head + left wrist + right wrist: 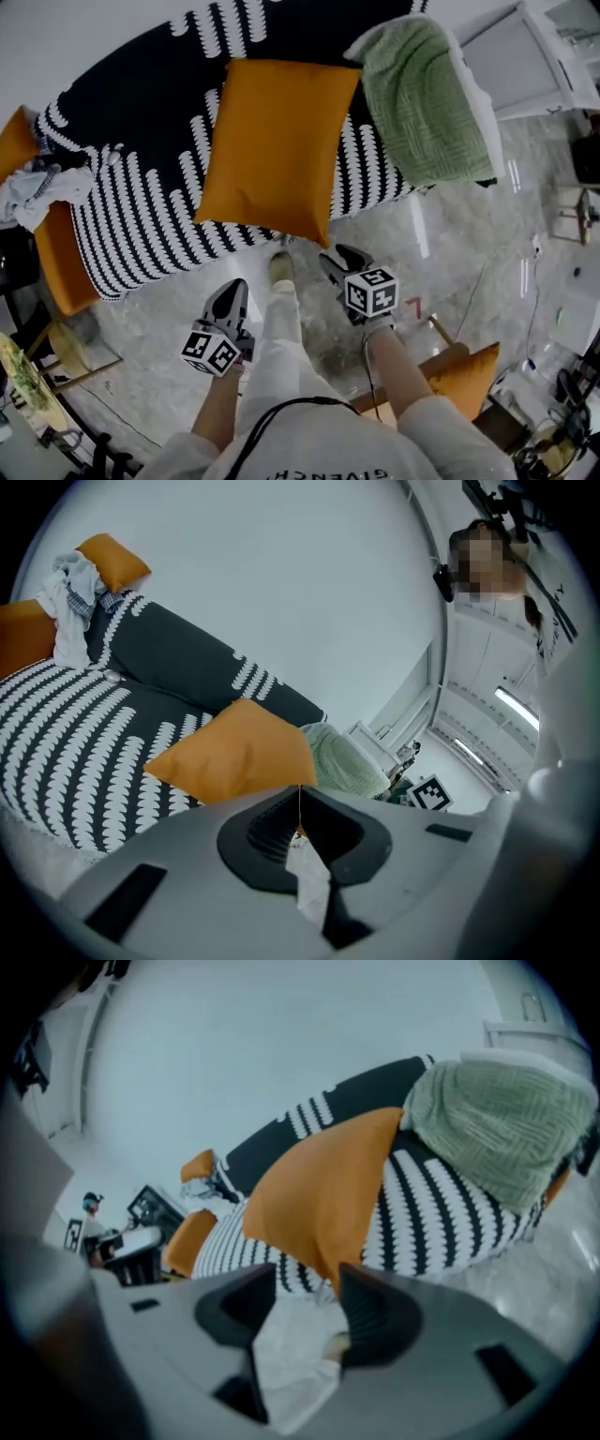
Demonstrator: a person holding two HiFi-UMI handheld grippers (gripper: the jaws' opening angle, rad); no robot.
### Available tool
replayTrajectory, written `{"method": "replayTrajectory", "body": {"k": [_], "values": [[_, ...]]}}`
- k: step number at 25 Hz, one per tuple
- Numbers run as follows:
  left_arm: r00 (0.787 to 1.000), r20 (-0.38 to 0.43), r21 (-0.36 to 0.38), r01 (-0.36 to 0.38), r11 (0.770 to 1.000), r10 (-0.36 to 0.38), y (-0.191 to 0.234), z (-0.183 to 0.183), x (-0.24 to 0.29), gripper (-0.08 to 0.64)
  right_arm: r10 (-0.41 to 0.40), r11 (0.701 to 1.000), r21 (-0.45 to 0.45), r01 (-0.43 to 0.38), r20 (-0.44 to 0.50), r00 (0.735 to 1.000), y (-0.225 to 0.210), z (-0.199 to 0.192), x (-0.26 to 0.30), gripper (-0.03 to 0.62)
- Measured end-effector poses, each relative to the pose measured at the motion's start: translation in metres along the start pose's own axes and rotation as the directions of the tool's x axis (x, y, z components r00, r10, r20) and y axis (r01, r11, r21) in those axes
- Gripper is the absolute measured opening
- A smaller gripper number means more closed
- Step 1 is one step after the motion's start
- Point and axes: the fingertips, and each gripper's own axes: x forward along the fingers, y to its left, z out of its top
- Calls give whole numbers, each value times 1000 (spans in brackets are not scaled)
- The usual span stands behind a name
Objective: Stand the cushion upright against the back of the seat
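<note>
An orange cushion [277, 145] rests on the black-and-white patterned sofa [141, 216], its far edge leaning up toward the dark backrest and its near corner hanging over the seat's front edge. Both gripper views show it ahead, tilted: the cushion [239, 752] and the cushion [323, 1190]. Both grippers hang low over the floor in front of the sofa, apart from the cushion. My left gripper [228, 295] has its jaws pressed together with nothing in them [300, 808]. My right gripper [337, 261] stands open and empty [307, 1283].
A green knitted throw [427, 98] drapes the sofa's right end. Another orange cushion [66, 258] and a white cloth [42, 187] lie at its left end. A further orange cushion [469, 375] sits low at the right. A white cabinet [534, 56] stands behind. My white-trousered leg [281, 337] is between the grippers.
</note>
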Motion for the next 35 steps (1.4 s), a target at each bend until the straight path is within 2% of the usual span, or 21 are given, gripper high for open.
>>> {"method": "replayTrajectory", "body": {"k": [2, 5, 9, 11, 12, 13, 14, 18, 23, 27, 31, 35], "values": [[1000, -1, -10, -17, 1000, 17, 10, -3, 0, 25, -20, 999, 32, 20, -12, 1000, -11, -4, 14, 208], [998, 3, -36, -57, 998, 57, 29, -3, 0, 25, -40, 999, 15, 41, -51, 998, -22, -9, 36, 219], [996, 4, -48, -89, 995, 89, 44, 1, -1, 25, 29, 999, 31, -26, -98, 995, -17, -10, 63, 219], [995, -5, -54, -97, 994, 96, 46, 2, -3, 25, 25, 1000, 11, -24, -134, 991, -16, -11, 67, 218], [995, -9, -57, -101, 993, 101, 47, 4, -3, 25, 15, 1000, -7, -17, -146, 989, -15, -10, 67, 209], [995, -8, -58, -104, 993, 104, 47, 7, -3, 25, 10, 1000, -17, -12, -148, 989, -15, -8, 66, 155], [994, -4, -58, -106, 993, 106, 49, 10, -2, 25, 13, 1000, -13, -15, -142, 990, -14, -4, 65, 110], [996, 3, -54, -85, 995, 85, 51, 25, 8, 25, 51, 999, 11, -50, -83, 995, -1, 19, 54, 50], [999, 28, -41, -22, 999, 23, 37, 44, 21, 25, 99, 993, -58, -101, -36, 994, 30, 56, 40, 35], [999, 46, -64, -23, 998, 26, 29, 50, 26, 25, 137, 982, -129, -140, -37, 990, 52, 79, 31, 28], [998, 57, -122, -29, 992, 36, 24, 67, 25, 25, 242, 970, -24, -241, 19, 970, 75, 102, 19, 26], [995, 91, -127, -23, 992, 35, 27, 84, 25, 26, 308, 951, -13, -307, 57, 950, 94, 129, 11, 25]]}}
